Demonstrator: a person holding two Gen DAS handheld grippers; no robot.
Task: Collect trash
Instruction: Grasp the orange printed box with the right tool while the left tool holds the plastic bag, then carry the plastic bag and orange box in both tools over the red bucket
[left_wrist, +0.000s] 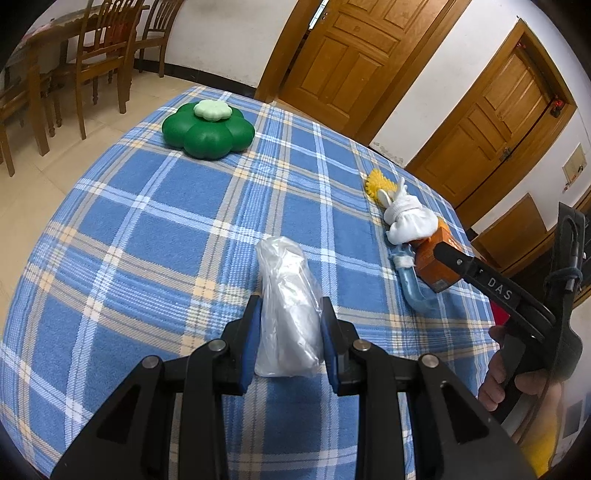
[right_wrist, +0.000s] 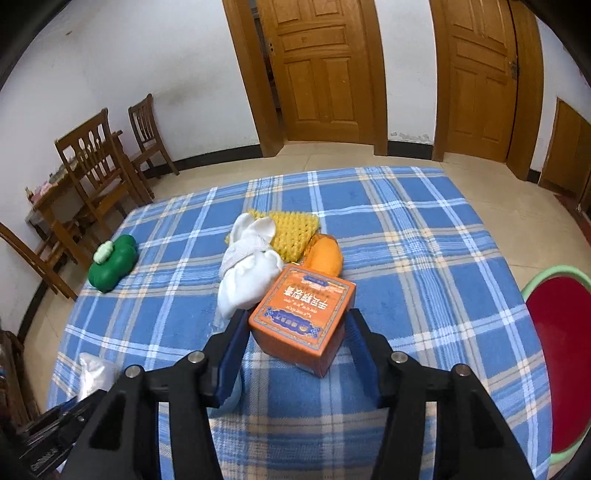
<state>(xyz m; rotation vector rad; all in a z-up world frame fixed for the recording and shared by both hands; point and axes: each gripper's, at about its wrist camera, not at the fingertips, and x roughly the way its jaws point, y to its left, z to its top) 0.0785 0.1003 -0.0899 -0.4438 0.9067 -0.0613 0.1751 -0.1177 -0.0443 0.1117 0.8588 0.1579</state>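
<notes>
Left gripper (left_wrist: 291, 325) clamped on crumpled plastic bag (left_wrist: 288, 306), resting on plaid tablecloth (left_wrist: 147, 229). Right gripper (right_wrist: 297, 332) jaws apart, straddling orange box (right_wrist: 304, 317), pads not touching. Step judged: securing box. Next: close squarely, lift clear of white cloth bundle (right_wrist: 247, 273).

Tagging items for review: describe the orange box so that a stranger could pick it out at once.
On the blue checked tablecloth, find the pile nearest the right gripper. The orange box sits between its fingers, the pile's only hard-edged thing, with printed writing on top.
</notes>
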